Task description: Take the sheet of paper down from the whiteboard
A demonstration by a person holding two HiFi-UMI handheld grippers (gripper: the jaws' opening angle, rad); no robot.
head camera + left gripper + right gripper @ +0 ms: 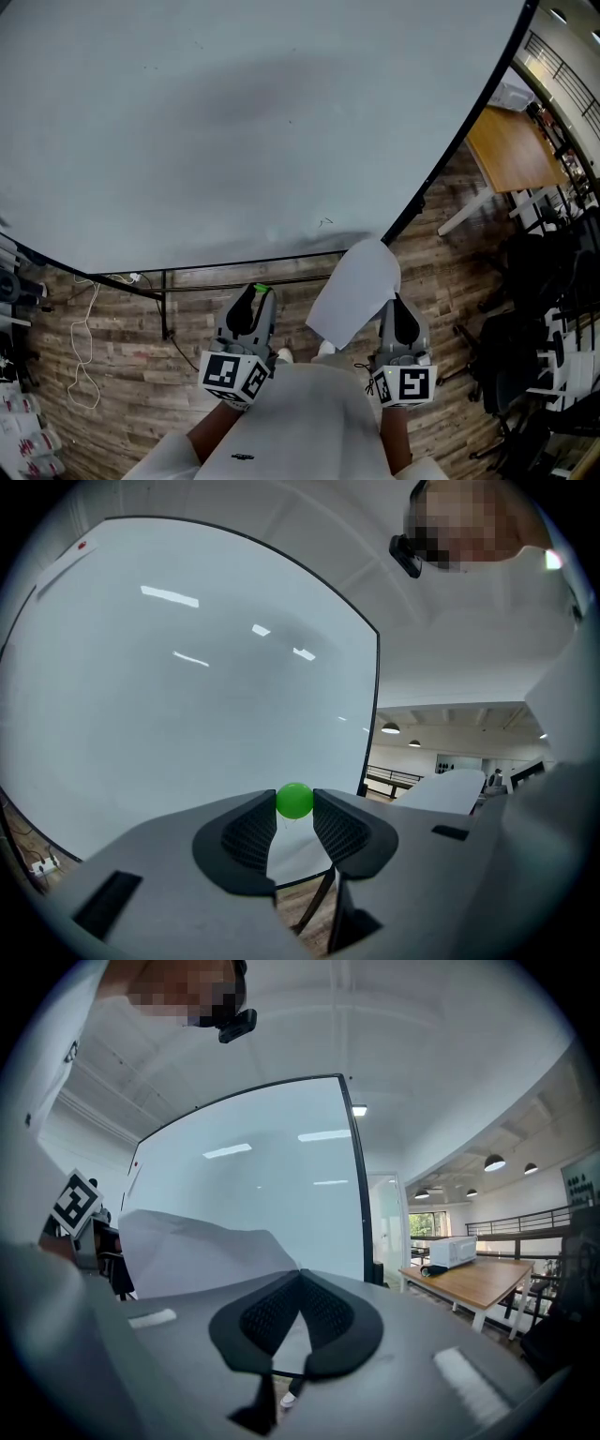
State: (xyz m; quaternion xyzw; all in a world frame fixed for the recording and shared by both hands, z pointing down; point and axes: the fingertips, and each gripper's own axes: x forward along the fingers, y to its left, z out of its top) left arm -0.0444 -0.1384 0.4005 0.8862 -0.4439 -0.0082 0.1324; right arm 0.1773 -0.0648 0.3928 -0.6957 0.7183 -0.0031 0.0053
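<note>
Whiteboard point(234, 131): pale grey-white, thin black frame.
Paper point(354, 291): plain white.
Ball point(294, 800): bright green.
Left tool point(260, 292), right tool point(395, 304): light grey bodies. Pads point(246, 836) are black with a fine mesh pattern.
Cubes point(232, 373): black-and-white square marker patterns.
Floor point(441, 272): brown wood planks, light and dark mixed.
Bench point(511, 150): tan wood top, white legs.
Chairs point(534, 281): black.
Cable point(86, 347) on floor: white.
</note>
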